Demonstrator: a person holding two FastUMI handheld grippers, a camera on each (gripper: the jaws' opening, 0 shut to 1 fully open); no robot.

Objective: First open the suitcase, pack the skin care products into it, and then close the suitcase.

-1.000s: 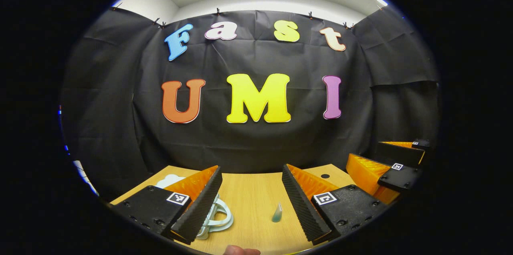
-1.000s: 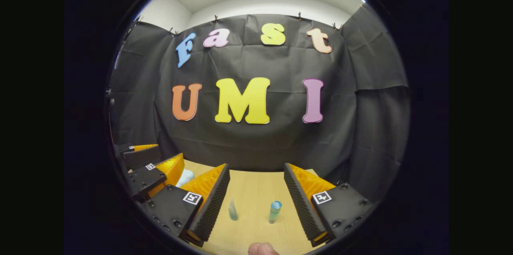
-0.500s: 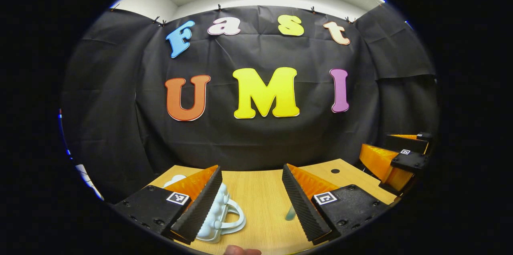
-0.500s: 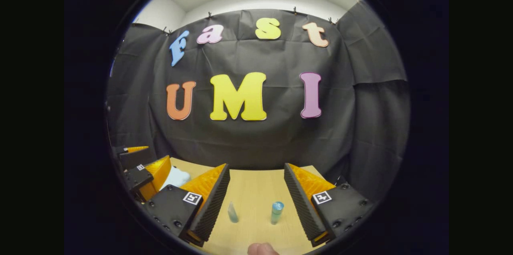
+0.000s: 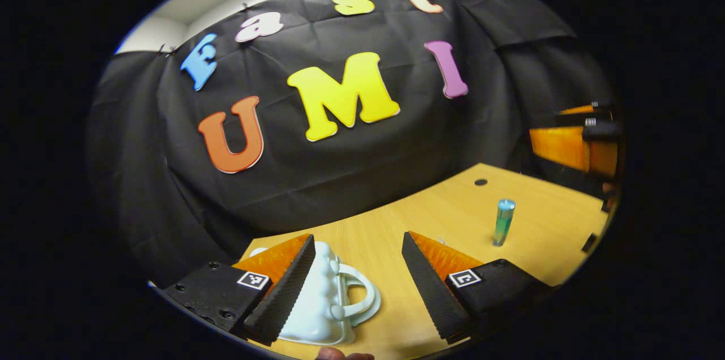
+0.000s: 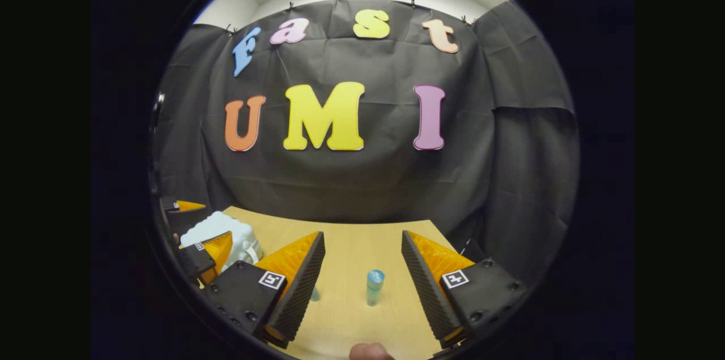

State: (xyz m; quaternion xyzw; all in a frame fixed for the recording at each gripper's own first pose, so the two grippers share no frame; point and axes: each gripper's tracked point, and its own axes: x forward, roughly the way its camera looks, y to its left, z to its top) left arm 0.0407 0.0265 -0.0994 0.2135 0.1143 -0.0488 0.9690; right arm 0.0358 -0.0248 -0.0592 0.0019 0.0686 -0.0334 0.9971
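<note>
A small white suitcase [image 5: 323, 306] lies on the wooden table [image 5: 453, 213], lid down, its handle [image 5: 362, 299] pointing right. My left gripper [image 5: 357, 236] is open just above it, one finger covering the case's left part and the handle lying between the fingers. A blue-green bottle [image 5: 502, 222] stands upright farther right. In the right gripper view that bottle [image 6: 374, 286] stands between the fingers of my open right gripper [image 6: 362, 234]. A smaller tube [image 6: 315, 294] peeks out beside its left finger. The suitcase [image 6: 218, 230] and the left gripper [image 6: 199, 235] are at the far left.
The black cloth wall closes off the back and the sides of the table. A small dark hole [image 5: 480, 182] sits in the tabletop near the back. My right gripper [image 5: 569, 133] hovers at the far right of the left gripper view.
The left gripper has tilted and closed in on the suitcase, which now looks larger and lies under its fingers. The right gripper has edged forward; the small tube has slipped behind its left finger.
</note>
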